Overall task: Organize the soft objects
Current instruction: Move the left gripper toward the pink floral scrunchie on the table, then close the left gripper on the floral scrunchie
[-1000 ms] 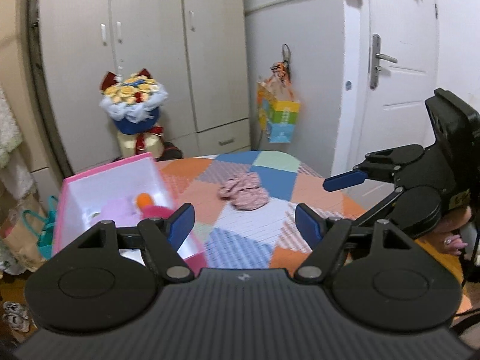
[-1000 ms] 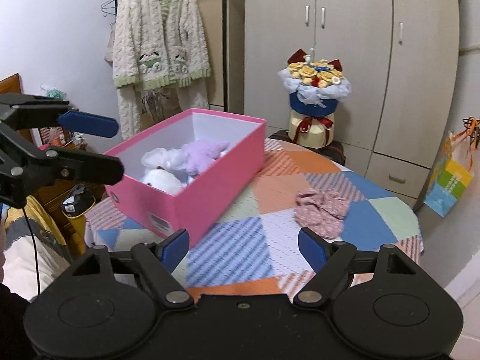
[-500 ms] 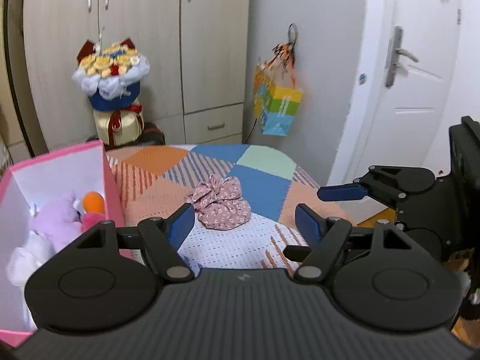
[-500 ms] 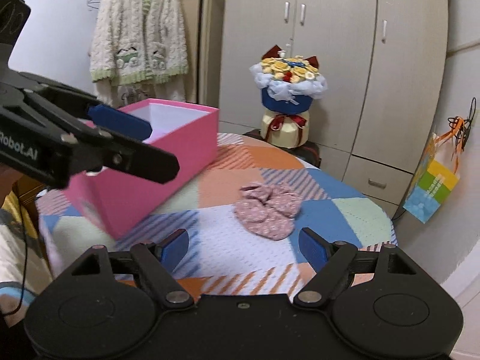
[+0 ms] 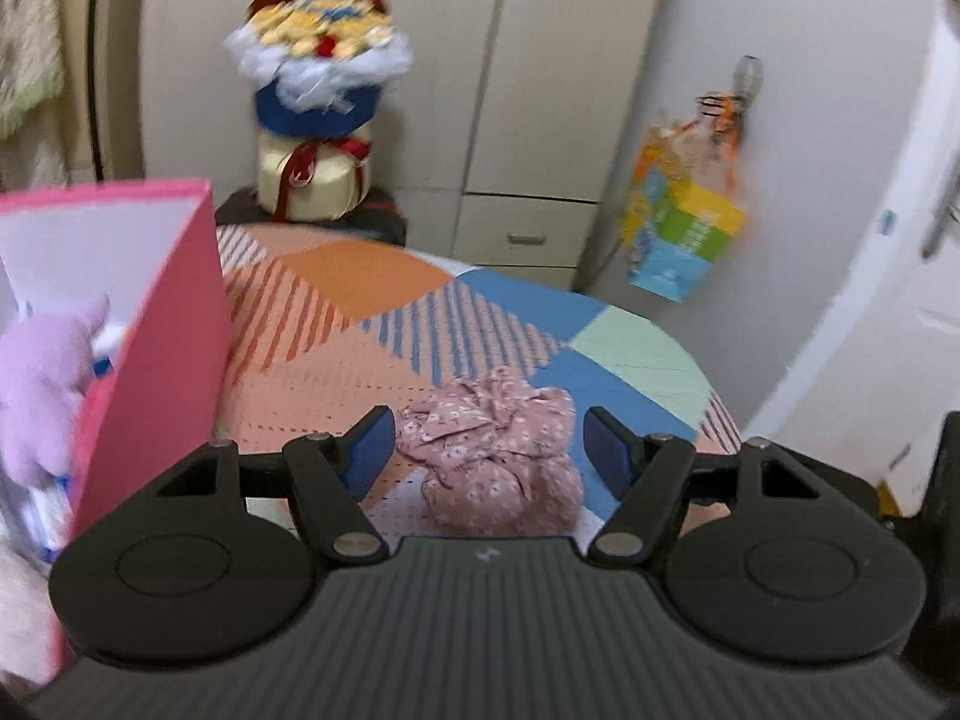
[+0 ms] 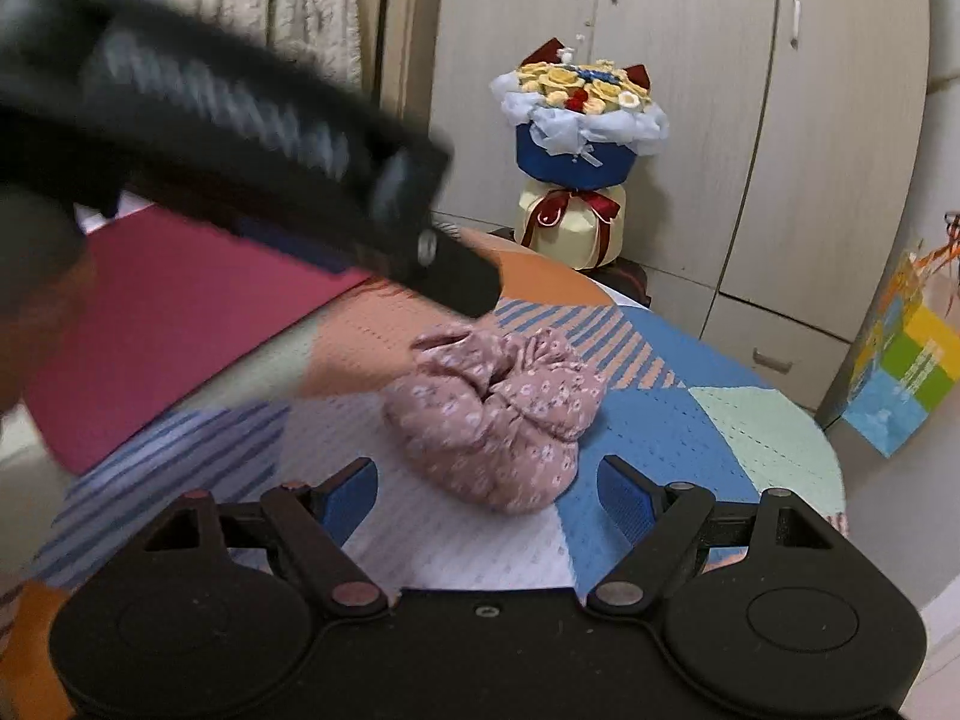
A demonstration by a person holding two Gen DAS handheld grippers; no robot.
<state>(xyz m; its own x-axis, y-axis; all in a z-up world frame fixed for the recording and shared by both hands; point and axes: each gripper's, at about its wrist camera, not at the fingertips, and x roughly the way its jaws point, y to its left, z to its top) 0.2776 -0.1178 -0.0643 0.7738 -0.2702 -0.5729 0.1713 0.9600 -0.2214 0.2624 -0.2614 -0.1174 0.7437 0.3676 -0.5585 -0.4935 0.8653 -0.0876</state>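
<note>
A pink floral cloth bundle (image 5: 498, 456) lies on the patchwork table cover (image 5: 372, 276), right of the pink box (image 5: 162, 324). A purple plush (image 5: 42, 384) sits inside that box. My left gripper (image 5: 489, 450) hangs low over the bundle, which shows between its blue pads; the jaws are closing and the pads are not pressing on it. In the right wrist view the left gripper's arm (image 6: 252, 138) crosses the upper left, its tip just above the bundle (image 6: 498, 414). My right gripper (image 6: 489, 498) stands open just short of the bundle, with nothing between its fingers.
A flower bouquet (image 5: 318, 78) stands on a dark stool behind the table, before the wardrobe (image 6: 720, 90). A colourful gift bag (image 5: 684, 228) hangs on the white cabinet at right. A knitted cardigan (image 6: 282, 6) hangs at the back left. The table's round edge runs close behind the bundle.
Both grippers have come down and closer to the floral bundle. The left one swung away from the box until the bundle sits between its pads, and its jaws have narrowed a little.
</note>
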